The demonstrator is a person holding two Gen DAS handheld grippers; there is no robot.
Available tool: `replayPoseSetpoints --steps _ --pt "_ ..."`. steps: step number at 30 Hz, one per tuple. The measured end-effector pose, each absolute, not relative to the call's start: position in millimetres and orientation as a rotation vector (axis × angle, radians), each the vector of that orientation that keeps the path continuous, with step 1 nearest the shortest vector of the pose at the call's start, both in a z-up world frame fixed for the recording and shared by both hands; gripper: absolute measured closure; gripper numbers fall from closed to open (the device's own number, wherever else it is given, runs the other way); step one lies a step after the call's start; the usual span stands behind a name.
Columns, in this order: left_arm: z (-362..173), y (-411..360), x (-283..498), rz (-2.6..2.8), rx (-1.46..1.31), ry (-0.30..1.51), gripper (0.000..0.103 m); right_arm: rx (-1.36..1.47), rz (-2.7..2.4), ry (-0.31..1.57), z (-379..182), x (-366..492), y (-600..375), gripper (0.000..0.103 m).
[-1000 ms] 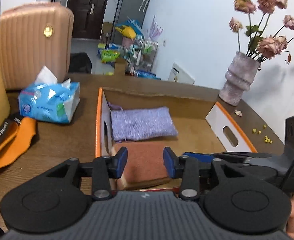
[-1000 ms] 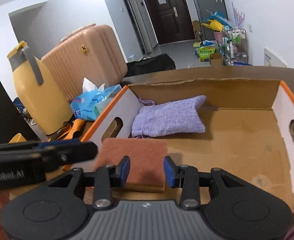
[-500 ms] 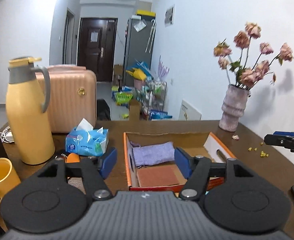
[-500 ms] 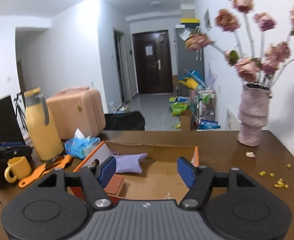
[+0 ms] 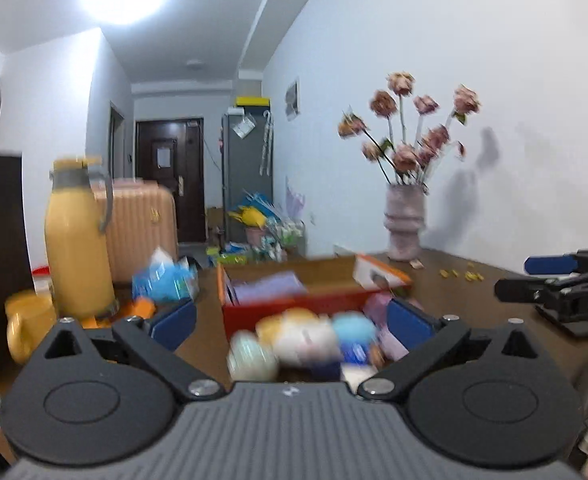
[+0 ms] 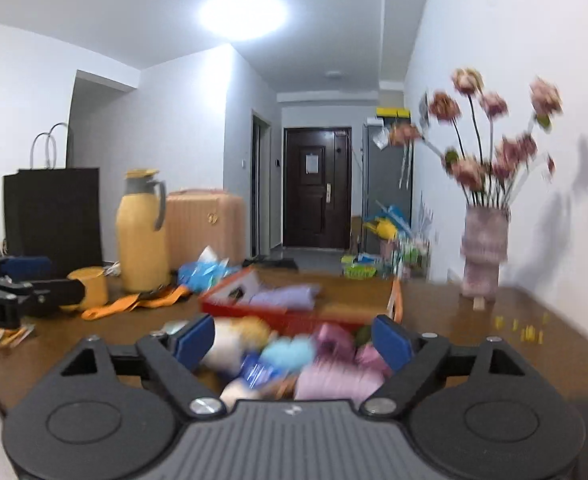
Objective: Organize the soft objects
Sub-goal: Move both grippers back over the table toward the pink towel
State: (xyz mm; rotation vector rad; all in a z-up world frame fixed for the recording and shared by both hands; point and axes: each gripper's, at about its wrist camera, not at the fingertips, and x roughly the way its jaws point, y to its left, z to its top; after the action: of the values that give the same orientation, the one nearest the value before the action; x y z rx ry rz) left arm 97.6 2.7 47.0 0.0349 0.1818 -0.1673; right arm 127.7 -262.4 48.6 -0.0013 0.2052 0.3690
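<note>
An orange-rimmed cardboard box (image 5: 294, 305) (image 6: 245, 312) stands on the wooden table with a lilac pouch (image 5: 269, 284) (image 6: 283, 295) inside. A blurred heap of soft toys and pouches (image 5: 306, 340) (image 6: 294, 360) lies on the table in front of the box. My left gripper (image 5: 289, 322) is open and empty, held back above the heap. My right gripper (image 6: 294, 338) is open and empty, also above the heap. Each gripper shows at the edge of the other's view.
A yellow thermos (image 5: 75, 240), a yellow mug (image 5: 25, 326), a tissue pack (image 5: 163, 280) and orange straps (image 6: 133, 302) lie left of the box. A vase of dried roses (image 5: 406, 224) stands at the back right, yellow bits (image 6: 522, 330) near it. A black bag (image 6: 53, 212) stands far left.
Both grippers have pulled back and up from the box and opened wide. The heap of soft objects has come into view in front of the box.
</note>
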Motion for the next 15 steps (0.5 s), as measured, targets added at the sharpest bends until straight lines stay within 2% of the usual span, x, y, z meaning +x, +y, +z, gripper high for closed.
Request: replayPoseSetpoints --steps 4,15 --pt "21 -8 93 -0.195 0.044 0.307 0.0 0.061 0.386 0.28 13 99 -261 0.017" --pt "7 -36 142 -0.321 -0.058 0.383 0.0 0.139 0.281 0.38 -10 139 -279 0.018"
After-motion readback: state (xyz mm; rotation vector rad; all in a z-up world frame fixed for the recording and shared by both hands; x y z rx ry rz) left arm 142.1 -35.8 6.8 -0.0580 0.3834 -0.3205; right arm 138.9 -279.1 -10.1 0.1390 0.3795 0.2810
